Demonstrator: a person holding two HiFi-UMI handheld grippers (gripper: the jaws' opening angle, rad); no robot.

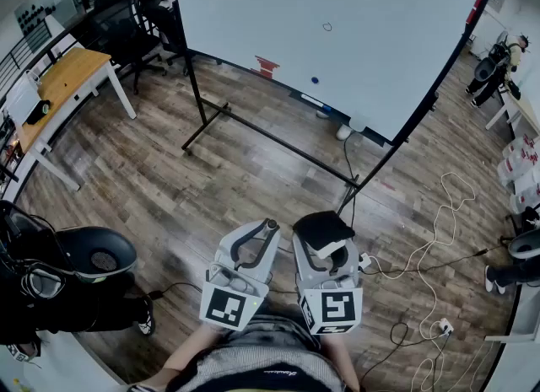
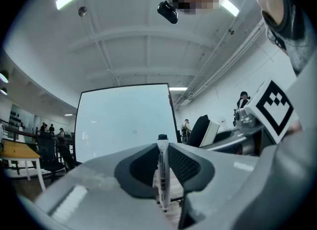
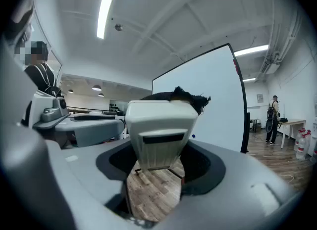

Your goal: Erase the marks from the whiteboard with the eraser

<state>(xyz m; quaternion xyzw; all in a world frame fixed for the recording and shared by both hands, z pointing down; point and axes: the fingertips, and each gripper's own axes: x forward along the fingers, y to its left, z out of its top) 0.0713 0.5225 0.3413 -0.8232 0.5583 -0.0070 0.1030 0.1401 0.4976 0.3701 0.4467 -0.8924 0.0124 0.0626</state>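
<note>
Ahead, left gripper (image 2: pixel 162 161) jaws narrow on marker (image 2: pixel 162 184); right gripper (image 3: pixel 159 167) clamps eraser (image 3: pixel 158 130) (black felt pad); marked whiteboard (image 1: pixel 354 53) well apart.

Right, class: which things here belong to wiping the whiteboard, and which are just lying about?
For the job: whiteboard; the small mark on it; eraser held in the right gripper.

Lying about or unneeded: marker held in the left gripper; wooden table; office chair; floor cables.

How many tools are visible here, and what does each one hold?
2. The left tool grips a marker; the right tool, beside it, grips the eraser.
</note>
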